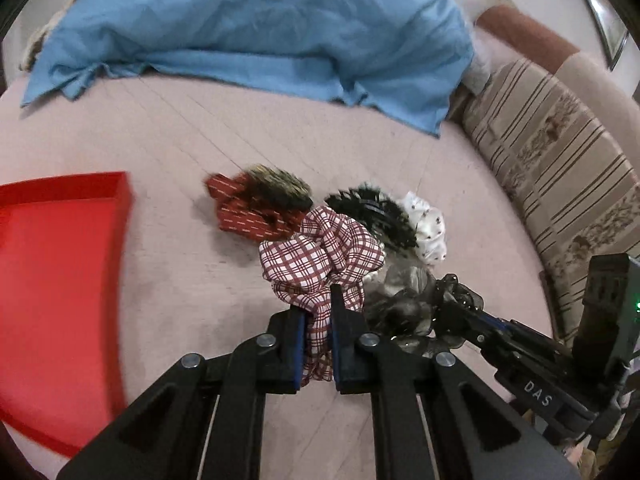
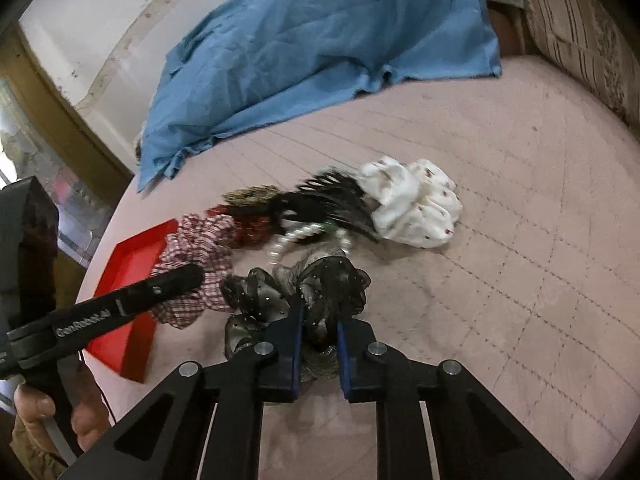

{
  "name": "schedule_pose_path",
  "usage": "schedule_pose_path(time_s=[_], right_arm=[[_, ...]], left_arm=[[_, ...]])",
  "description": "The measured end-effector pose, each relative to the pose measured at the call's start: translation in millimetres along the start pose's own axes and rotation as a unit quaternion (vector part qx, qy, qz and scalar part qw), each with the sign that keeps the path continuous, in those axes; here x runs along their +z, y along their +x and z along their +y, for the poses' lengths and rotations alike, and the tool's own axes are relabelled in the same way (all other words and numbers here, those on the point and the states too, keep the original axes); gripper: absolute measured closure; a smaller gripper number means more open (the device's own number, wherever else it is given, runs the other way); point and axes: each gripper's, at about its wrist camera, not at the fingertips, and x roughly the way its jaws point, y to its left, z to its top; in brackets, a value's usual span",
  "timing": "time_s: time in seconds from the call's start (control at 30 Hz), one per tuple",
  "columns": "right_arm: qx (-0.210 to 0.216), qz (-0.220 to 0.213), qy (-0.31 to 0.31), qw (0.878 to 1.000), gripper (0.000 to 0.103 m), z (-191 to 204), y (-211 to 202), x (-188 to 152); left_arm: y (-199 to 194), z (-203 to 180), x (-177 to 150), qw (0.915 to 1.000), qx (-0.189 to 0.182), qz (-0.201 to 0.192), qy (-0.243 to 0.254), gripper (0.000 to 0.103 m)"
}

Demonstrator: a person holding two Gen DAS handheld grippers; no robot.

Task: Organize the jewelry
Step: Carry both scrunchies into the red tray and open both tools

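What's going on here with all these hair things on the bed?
A person is sorting a pile of hair accessories with two handheld grippers. The left gripper is shut on the red plaid scrunchie, and the right gripper is shut on the sheer black scrunchie. A white scrunchie, a black claw clip and a dark red scrunchie lie in the pile. The red tray sits to the left.

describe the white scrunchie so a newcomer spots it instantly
On the pink bedspread, below the blue cloth, lies a pile of hair accessories. The white scrunchie sits at its far right end, beside the black claw clip; it alone is white, with tiny dark flecks.
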Motion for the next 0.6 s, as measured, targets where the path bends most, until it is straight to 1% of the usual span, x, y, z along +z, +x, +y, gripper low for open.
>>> schedule_pose_path(time_s=[0.13,0.2,0.3,0.37,0.43,0.5,0.6], right_arm=[[0.004,-0.013,-0.035,0.999,0.089,32.9,-17.5,3.9],[0.011,-0.016,-0.052,0.998,0.089,51.1,-24.0,7.9],[0.025,-0.013,-0.077,0.997,0.089,80.8,-25.9,16.6],[0.038,-0.004,-0.092,0.995,0.089,105.9,-18.5,24.0],[0.048,0.005,-0.099,0.994,0.089,123.7,-9.0,30.1],[0.062,0.016,-0.105,0.992,0.088,145.5,6.1,37.2],[0.076,0.033,-0.117,0.990,0.088,182.5,35.8,47.6]], left_arm=[[-36.0,26.6,-1.3,0.9994,0.002,-0.031,-0.014,0.093],[-50.7,47.5,-1.5,0.9986,0.011,-0.046,-0.023,0.093],[-65.8,86.1,-3.0,0.9965,0.038,-0.061,-0.042,0.093],[-69.2,116.5,-1.8,0.9945,0.052,-0.061,-0.067,0.093],[-71.5,141.1,-0.1,0.9926,0.065,-0.063,-0.081,0.093],[-72.1,170.3,5.3,0.9886,0.097,-0.067,-0.095,0.093],[-69.4,204.2,12.7,0.9825,0.134,-0.070,-0.109,0.093]])
